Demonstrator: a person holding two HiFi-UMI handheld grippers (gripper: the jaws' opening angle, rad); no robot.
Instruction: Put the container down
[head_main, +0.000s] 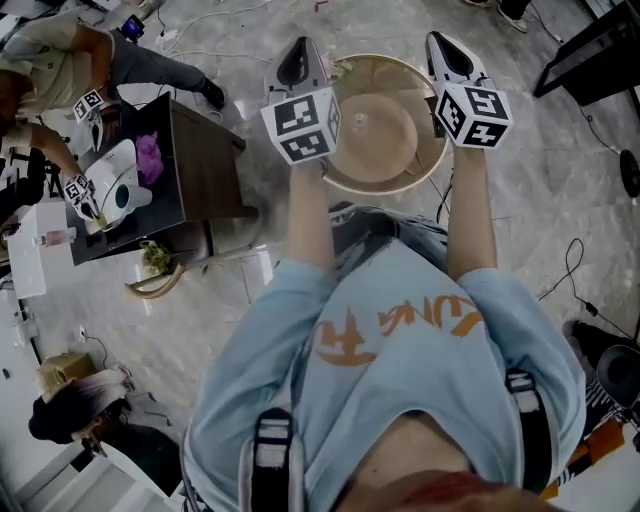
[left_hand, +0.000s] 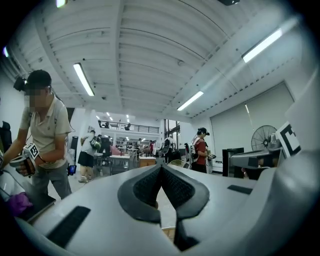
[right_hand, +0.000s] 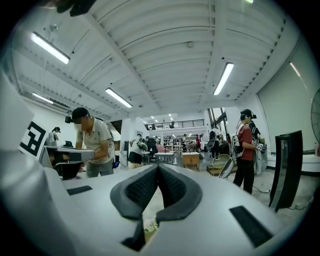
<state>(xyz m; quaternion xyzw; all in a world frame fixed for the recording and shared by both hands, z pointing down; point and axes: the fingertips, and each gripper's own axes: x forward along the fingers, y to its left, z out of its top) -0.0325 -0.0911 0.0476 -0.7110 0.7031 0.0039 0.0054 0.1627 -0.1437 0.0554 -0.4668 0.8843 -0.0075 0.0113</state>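
The container (head_main: 400, 185) is a round, tan woven basket with a domed centre, seen from above in the head view on the pale floor ahead of the person. My left gripper (head_main: 299, 50) is over its left rim and my right gripper (head_main: 441, 42) is over its right rim. Both point forward and away from the body. In the left gripper view the left gripper (left_hand: 161, 168) has its dark pads meeting at the tip with nothing between them. The right gripper (right_hand: 158, 168) looks the same in its own view. Whether the container rests on the floor is unclear.
A dark table (head_main: 205, 165) stands at the left with a purple thing (head_main: 148, 158) on it, and another person (head_main: 60, 60) works there with grippers. Cables lie on the floor at right (head_main: 575, 270). A black stand (head_main: 590, 50) is at the far right. A fan (left_hand: 263, 137) and several people stand further off.
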